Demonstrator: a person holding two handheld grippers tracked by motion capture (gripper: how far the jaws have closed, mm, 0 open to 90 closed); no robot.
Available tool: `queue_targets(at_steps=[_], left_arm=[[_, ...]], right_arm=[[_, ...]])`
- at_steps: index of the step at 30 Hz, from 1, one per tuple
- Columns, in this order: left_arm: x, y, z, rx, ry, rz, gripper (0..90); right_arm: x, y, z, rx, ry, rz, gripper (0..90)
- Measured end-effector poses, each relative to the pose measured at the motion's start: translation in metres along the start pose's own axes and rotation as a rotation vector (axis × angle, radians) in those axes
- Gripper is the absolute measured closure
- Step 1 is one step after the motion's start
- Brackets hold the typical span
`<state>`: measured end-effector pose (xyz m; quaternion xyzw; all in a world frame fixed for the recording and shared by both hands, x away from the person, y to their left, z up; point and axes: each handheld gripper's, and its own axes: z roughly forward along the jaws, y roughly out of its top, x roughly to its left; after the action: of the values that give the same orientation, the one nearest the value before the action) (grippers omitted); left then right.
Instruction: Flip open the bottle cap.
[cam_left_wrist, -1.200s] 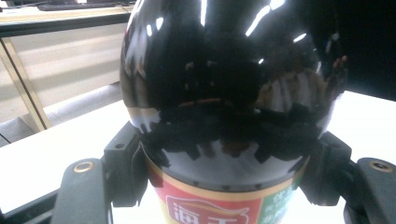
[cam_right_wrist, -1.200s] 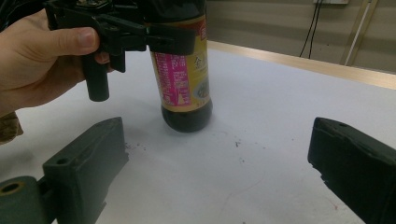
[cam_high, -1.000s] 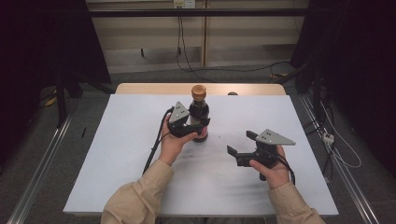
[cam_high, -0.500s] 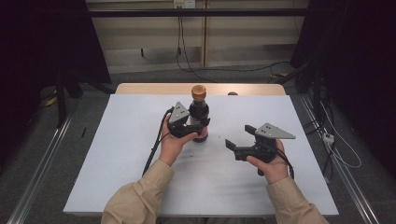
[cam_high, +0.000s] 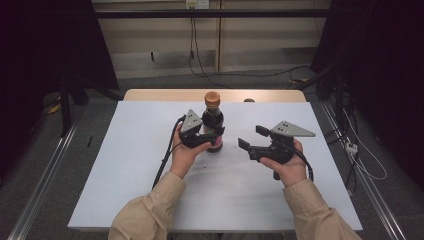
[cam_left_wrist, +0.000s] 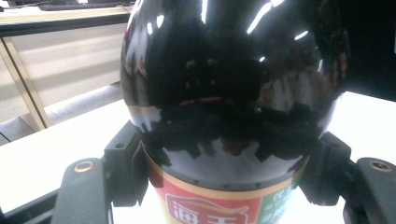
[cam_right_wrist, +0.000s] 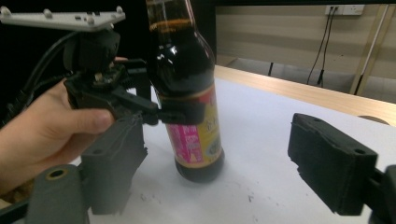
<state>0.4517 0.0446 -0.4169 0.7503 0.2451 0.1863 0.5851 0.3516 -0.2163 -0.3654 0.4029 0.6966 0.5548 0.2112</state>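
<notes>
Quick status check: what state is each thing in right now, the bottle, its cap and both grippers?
Soy sauce bottle: upright on the table, nearly full of dark liquid, clamped at the body.
Bottle cap: on, closed.
Left gripper: shut on the bottle, jaws on either side just above the label.
Right gripper: open, holding nothing, beside the bottle and apart from it.

The person wore tan long sleeves (cam_high: 150, 215), and each hand carried a black two-jaw gripper, the left gripper (cam_high: 209, 139) and right gripper (cam_high: 252, 137) alike topped by a grey three-cornered plate with small screws and trailing a black cable (cam_high: 167, 157).
</notes>
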Motion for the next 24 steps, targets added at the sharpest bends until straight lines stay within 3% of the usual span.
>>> queue_targets(at_steps=[4,7,9,15,19,24], left_arm=[[0.0,0.0,0.0,0.0,-0.001,0.0,29.8],[0.0,0.0,0.0,0.0,-0.002,0.004,29.8],[0.0,0.0,0.0,-0.001,-0.001,0.004,29.8],[-0.001,0.0,0.0,-0.003,0.001,0.005,29.8],[-0.001,0.0,0.0,0.0,0.003,0.005,29.8],[-0.001,-0.001,-0.001,-0.001,0.001,0.0,29.8]], right_arm=[[0.0,0.008,0.003,-0.004,0.006,0.012,28.8],[0.002,0.015,0.006,0.007,0.017,-0.007,38.2],[0.002,0.02,0.008,0.006,0.028,-0.013,49.2],[0.006,0.032,0.011,0.017,0.025,-0.041,60.4],[0.007,0.038,0.015,0.021,0.017,-0.021,63.8],[0.008,0.043,0.02,0.024,0.049,0.019,75.1]])
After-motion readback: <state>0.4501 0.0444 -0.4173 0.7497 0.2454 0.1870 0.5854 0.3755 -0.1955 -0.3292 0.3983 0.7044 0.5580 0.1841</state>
